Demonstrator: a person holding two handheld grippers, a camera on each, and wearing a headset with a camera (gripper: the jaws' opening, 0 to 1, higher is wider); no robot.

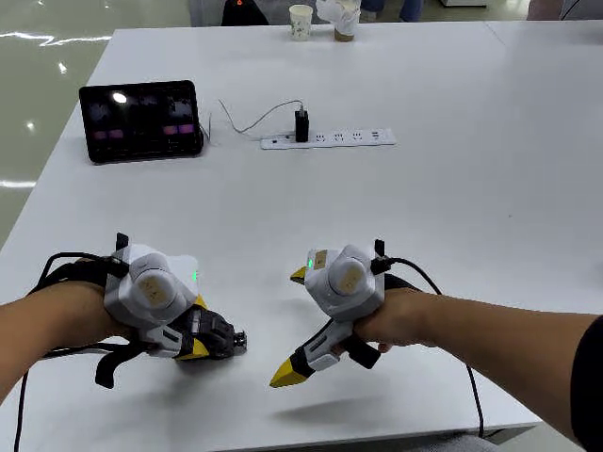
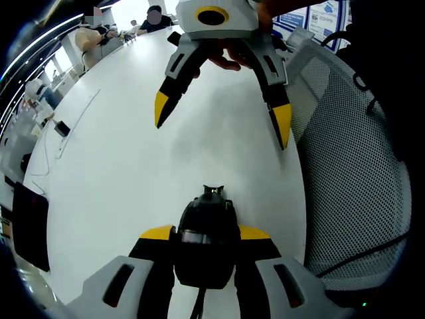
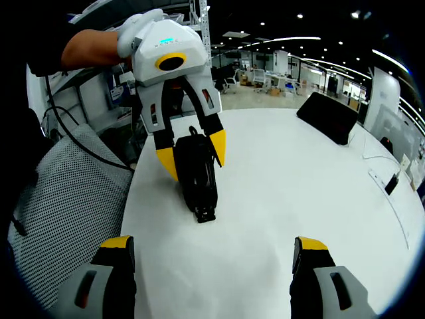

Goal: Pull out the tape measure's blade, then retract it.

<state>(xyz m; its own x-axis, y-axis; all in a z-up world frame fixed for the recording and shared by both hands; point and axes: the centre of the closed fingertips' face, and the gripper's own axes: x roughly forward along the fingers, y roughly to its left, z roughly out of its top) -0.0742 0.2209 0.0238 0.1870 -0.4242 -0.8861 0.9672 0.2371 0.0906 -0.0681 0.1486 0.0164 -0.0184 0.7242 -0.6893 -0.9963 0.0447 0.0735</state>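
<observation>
Tape measure (image 1: 224, 337) is clamped in my left gripper (image 3: 192, 156) at 7 o'clock on the white table (image 1: 424, 207), hook tab (image 2: 211, 193) tight against the case and facing my wide-open right gripper (image 2: 220, 123), so I judge pull-out and retract both not yet done.

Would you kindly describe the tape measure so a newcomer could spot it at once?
On the white table, look near the front edge, where two grippers face each other. The left gripper is shut on the tape measure, a black case; the right gripper is open and empty.
</observation>
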